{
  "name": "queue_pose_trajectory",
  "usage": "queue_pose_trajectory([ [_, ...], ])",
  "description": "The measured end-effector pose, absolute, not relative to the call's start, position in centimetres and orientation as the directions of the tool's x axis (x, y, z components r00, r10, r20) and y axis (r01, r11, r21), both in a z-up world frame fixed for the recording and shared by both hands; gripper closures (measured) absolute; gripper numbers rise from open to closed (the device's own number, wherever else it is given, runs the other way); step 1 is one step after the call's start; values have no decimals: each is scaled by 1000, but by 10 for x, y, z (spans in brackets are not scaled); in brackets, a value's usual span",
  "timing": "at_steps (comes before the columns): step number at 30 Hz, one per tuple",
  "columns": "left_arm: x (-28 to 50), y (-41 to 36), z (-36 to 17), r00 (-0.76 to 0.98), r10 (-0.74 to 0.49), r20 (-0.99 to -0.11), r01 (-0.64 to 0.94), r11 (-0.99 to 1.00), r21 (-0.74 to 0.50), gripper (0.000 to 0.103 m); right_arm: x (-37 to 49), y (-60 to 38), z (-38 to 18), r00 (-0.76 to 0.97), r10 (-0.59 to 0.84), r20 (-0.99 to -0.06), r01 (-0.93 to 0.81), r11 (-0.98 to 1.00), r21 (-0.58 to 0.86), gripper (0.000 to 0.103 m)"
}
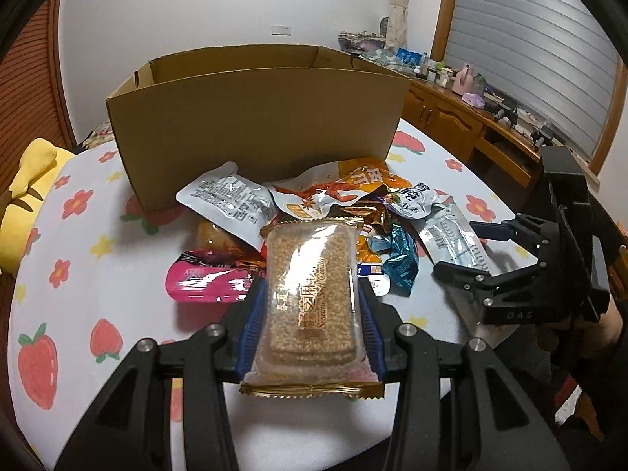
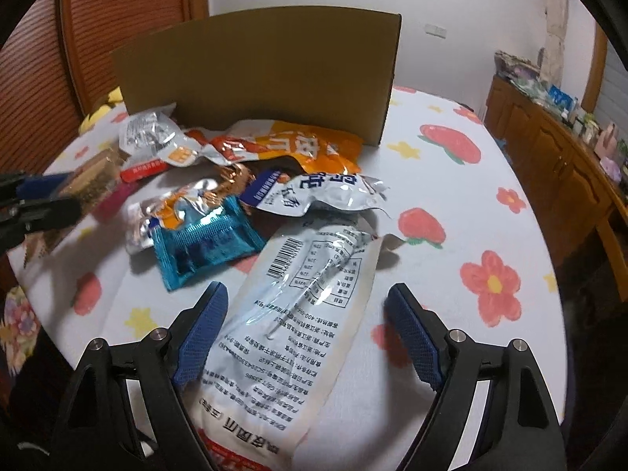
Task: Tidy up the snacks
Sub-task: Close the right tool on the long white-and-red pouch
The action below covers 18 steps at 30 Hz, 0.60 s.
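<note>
One cardboard box (image 1: 255,117) stood open on the table (image 1: 78,274), which wore a white cloth with red strawberries and flowers. One pile of snack packs lay just in front of the box. The left gripper (image 1: 312,306) had its two blue pads squeezed on one sesame candy pack (image 1: 312,298), one pad on each long side, and held it above the pile. The pack was see-through with gold ends, and it pointed toward the box. In the pile below it I counted one silver pouch (image 1: 227,200) on the left, one orange bag (image 1: 329,192) leaning by the box wall, one pink pack (image 1: 204,278), one teal wrapper (image 1: 400,263), one white pack with blue letters (image 1: 412,196), and some more packs under these that were too hidden to count. The right gripper (image 2: 306,329) pointed down at one long white pouch (image 2: 298,314) with a barcode and small print. Its two fingers (image 2: 204,329) stood wide apart, one on each side of that pouch. The left one sat just beside the pouch edge, and the right one was clear of it, so the pouch was not squeezed and lay flat on the table. One yellow soft toy (image 1: 31,196) sat at the far left edge of the table.
</note>
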<state>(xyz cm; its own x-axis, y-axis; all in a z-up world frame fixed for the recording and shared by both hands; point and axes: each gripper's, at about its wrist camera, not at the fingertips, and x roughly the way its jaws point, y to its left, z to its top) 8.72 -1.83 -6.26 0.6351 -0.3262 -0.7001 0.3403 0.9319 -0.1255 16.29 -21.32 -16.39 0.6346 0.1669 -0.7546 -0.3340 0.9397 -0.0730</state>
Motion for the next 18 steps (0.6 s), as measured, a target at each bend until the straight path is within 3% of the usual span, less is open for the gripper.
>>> queue_pose_trajectory([
  [7, 85, -20, -62, 642, -322, -696, 341, 933, -117, 59, 169, -221, -160, 592, 167, -789, -365, 928, -77, 27],
  [15, 84, -18, -64, 641, -325, -695, 338, 933, -125, 59, 171, -238, -149, 580, 222, -784, -372, 928, -12, 66],
  [18, 84, -18, -66, 640, -327, -696, 340, 932, -125, 59, 174, -242, -147, 570, 236, -787, -366, 930, 13, 69],
])
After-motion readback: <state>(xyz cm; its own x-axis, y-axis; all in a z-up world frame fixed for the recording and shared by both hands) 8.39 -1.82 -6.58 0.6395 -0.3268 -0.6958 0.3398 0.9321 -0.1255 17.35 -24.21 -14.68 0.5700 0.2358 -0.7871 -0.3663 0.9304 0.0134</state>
